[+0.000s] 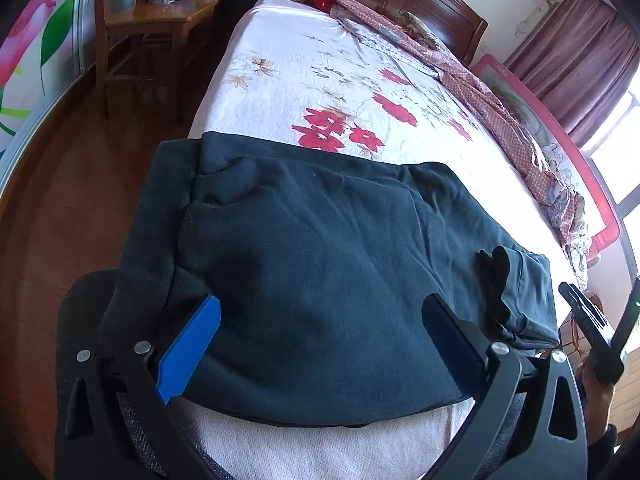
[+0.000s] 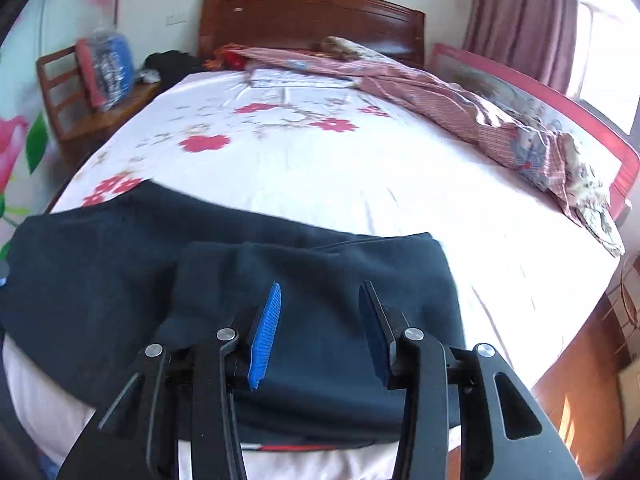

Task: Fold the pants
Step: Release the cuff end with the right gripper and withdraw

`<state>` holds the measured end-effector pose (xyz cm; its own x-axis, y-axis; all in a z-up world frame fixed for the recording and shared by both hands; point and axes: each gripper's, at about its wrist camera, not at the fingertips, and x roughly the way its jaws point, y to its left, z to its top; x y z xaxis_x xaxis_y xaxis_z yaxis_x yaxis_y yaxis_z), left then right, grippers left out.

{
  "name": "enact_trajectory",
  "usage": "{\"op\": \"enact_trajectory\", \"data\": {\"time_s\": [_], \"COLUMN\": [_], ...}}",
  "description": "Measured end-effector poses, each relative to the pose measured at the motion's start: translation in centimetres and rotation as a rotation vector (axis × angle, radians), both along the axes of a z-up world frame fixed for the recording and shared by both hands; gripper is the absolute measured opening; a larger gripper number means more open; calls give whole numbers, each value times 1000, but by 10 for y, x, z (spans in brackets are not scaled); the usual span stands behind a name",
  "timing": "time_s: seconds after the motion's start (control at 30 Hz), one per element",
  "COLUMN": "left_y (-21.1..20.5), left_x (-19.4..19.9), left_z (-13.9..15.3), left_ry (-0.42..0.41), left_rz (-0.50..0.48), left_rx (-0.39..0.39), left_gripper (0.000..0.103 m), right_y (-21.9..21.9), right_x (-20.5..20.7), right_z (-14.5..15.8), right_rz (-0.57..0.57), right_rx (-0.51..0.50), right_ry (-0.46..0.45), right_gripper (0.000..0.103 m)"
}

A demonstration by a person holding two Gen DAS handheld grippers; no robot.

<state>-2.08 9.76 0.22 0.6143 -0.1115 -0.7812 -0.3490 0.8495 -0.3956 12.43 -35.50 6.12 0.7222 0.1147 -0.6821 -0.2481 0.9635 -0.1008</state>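
Note:
Dark navy pants (image 1: 312,256) lie folded across the near end of the bed (image 1: 320,80), one end hanging over the left edge. My left gripper (image 1: 320,312) is open wide just above the pants' near part, holding nothing. In the right wrist view the pants (image 2: 120,264) spread left, with a folded layer on top at the right end. My right gripper (image 2: 320,296) is open above that folded layer, holding nothing. The right gripper also shows at the right edge of the left wrist view (image 1: 592,320).
The bed has a white floral sheet (image 2: 320,168). A rumpled pink quilt (image 2: 460,108) lies along the far right side by a pink rail (image 2: 560,100). A wooden chair (image 1: 160,20) with bagged clothes stands left of the headboard (image 2: 312,16). Wooden floor lies to the left (image 1: 60,220).

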Motion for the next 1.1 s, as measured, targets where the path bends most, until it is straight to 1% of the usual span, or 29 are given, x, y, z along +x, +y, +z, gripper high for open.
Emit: {"op": "enact_trajectory", "data": {"time_s": [0.03,0.1,0.13,0.17,0.2,0.23,0.27,0.3,0.33,0.37,0.43,0.47,0.5,0.53,0.57,0.6,0.63,0.7,0.73,0.77,0.8,0.83,0.87,0.9,0.97,1.0,1.03,1.1], "left_y": [1,4,5,6,6,7,8,8,8,9,9,9,9,10,9,9,9,9,9,10,10,11,11,10,8,7,7,8], "left_x": [0,-3,-5,-5,-6,-6,-5,-5,-5,-5,-5,-5,-5,-5,-5,-4,-4,-5,-6,-7,-7,-7,-7,-6,-4,-3,-3,-4], "left_z": [0,0,1,2,2,1,1,1,1,1,1,1,0,-1,-2,-3,-2,-1,-1,-1,-1,-2,-2,-2,-4,-4,-4,-3], "left_ry": [3,1,-2,0,1,4,7,5,5,9,10,9,7,9,14,18,18,11,10,9,8,10,12,14,24,31,32,27], "left_rz": [5,14,20,24,25,28,31,30,31,29,24,23,22,22,22,22,22,18,20,25,28,30,29,27,21,18,17,18], "left_rx": [-2,-7,-6,-3,-2,-1,-2,-4,-3,-3,0,-2,-4,-7,-10,-11,-9,-10,-12,-15,-20,-23,-22,-17,-10,-6,-2,-6], "left_gripper": [101,101,101,101,101,101,101,101,101,101,101,101,101,101,101,101,101,101,101,101,101,101,101,101,101,101,101,101], "right_y": [-2,5,10,19,23,33,45,59,74,88,107,107,106,104,101,97,93,85,82,77,70,63,59,57,63,67,69,68], "right_x": [9,21,21,17,16,9,0,-17,-32,-48,-75,-83,-89,-90,-88,-84,-81,-74,-70,-68,-64,-60,-58,-60,-62,-64,-66,-71], "right_z": [-6,-17,-19,-17,-19,-17,-19,-20,-22,-26,-37,-41,-44,-49,-54,-60,-64,-69,-69,-66,-61,-56,-52,-53,-52,-50,-47,-33], "right_rz": [-22,-10,-2,26,72,101,133,194,271,332,393,412,434,448,435,431,442,454,463,463,455,450,437,438,454,463,465,442], "right_rx": [-19,-31,-22,18,90,133,130,117,92,30,-132,-173,-193,-215,-248,-261,-241,-212,-179,-129,-65,-7,14,-3,-53,-79,-88,-54], "right_ry": [6,26,33,39,79,112,118,135,148,137,87,67,58,63,62,69,82,75,81,92,108,121,121,128,132,120,104,62], "right_gripper": [41,41,40,40,40,43,53,58,61,68,69,69,69,69,69,69,69,69,69,66,58,54,39,32,26,22,19,17]}}
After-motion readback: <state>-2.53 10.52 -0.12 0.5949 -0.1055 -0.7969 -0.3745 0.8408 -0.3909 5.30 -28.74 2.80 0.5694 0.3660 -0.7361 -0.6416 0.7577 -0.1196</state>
